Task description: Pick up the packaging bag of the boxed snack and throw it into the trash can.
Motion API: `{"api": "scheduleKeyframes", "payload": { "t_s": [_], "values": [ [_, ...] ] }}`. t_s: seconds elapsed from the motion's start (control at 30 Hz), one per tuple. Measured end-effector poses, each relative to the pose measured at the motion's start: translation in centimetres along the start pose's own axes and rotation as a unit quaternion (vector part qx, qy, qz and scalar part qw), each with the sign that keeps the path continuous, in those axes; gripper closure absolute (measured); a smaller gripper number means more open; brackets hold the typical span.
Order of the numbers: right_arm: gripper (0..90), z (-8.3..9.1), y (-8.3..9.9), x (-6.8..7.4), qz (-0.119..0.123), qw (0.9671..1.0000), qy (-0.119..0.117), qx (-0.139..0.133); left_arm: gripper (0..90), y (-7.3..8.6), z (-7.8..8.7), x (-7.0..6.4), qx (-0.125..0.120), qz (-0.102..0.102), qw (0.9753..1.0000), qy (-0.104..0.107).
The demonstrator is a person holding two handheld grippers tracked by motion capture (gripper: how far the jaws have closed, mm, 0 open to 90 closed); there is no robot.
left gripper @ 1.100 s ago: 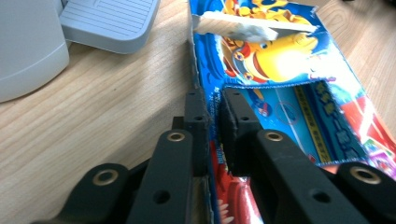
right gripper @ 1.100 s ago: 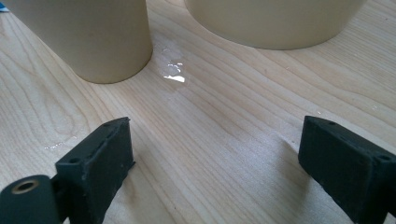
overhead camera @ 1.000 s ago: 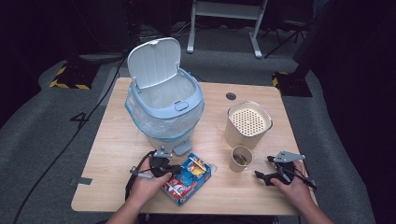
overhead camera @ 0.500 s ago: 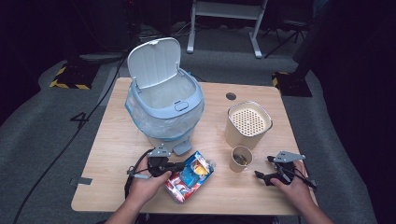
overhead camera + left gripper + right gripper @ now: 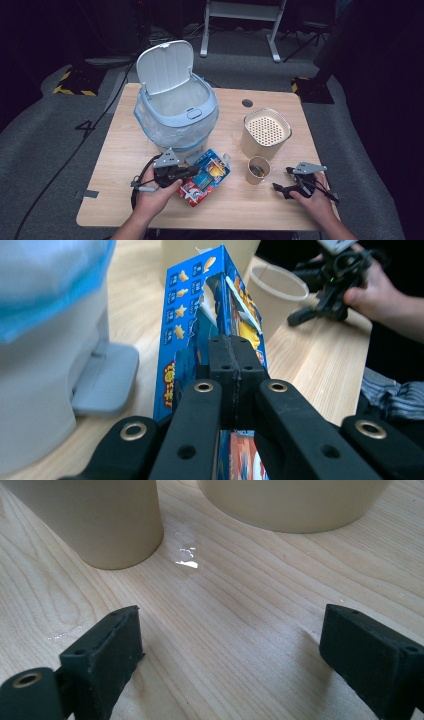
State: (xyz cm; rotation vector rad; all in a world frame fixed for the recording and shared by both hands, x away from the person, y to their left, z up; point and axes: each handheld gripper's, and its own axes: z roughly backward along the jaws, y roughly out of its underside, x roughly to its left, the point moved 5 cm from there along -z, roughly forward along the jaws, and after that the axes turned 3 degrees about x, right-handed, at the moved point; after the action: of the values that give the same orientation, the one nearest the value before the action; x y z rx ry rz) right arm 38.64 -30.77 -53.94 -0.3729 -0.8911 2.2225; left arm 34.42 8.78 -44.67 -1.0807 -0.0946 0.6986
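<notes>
Gripping: we have the left gripper (image 5: pixel 187 172) clamped on the torn blue-and-red cardboard snack box (image 5: pixel 206 177); in the left gripper view the two black jaws meet on the box's edge (image 5: pixel 215 330) w/ no gap.
Box position: near front edge of the light wooden table (image 5: pixel 125 150), just beside the foot of the pale-blue plastic bin w/ open white flip lid & clear liner bag (image 5: pixel 175 107). One end raised, tilted up toward the bin; whether the low end touches the table, cannot tell.
Why held so: we judge the pinch on the thin edge lets us swing the box up & over the bin rim, which is tall; lid open, so drop path is free.
Left hand pose: forearm in from bottom of high view, gripper pointing right & slightly fwd, low over table.
Right gripper (image 5: pixel 287 181): jaws wide apart, nothing between them; bare wood btw jaws in the right gripper view.
Right hand pose: resting low at the table's right front, aimed left at the small beige paper cup (image 5: pixel 258 170).
Why parked there: we judge it waits clear of the lift.
Nearby: tall cream container w/ perforated lid (image 5: pixel 266 132) just behind cup; small wet patch on wood (image 5: pixel 186 557) by cup base.
</notes>
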Motion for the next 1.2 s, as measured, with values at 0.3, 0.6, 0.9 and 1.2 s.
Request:
{"api": "scheduleKeyframes", "payload": {
  "t_s": [0.3,0.6,0.9,1.2],
  "values": [
    [10.0,0.0,0.0,0.0,0.0,1.0,0.0,0.0,89.9,-2.8,1.7,-0.4,-0.031,-0.038,0.9988,0.003],
    [10.0,0.0,0.0,0.0,0.0,1.0,0.0,0.0,89.9,-5.3,3.6,-0.6,-0.07,-0.066,0.9954,0.001],
    [10.0,0.0,0.0,0.0,0.0,1.0,0.0,0.0,89.9,-7.6,5.6,-0.4,-0.122,-0.078,0.9894,0.005],
    [10.0,0.0,0.0,0.0,0.0,1.0,0.0,0.0,89.9,-10.9,7.9,-0.8,-0.148,-0.098,0.9841,0.002]
  ]
}}
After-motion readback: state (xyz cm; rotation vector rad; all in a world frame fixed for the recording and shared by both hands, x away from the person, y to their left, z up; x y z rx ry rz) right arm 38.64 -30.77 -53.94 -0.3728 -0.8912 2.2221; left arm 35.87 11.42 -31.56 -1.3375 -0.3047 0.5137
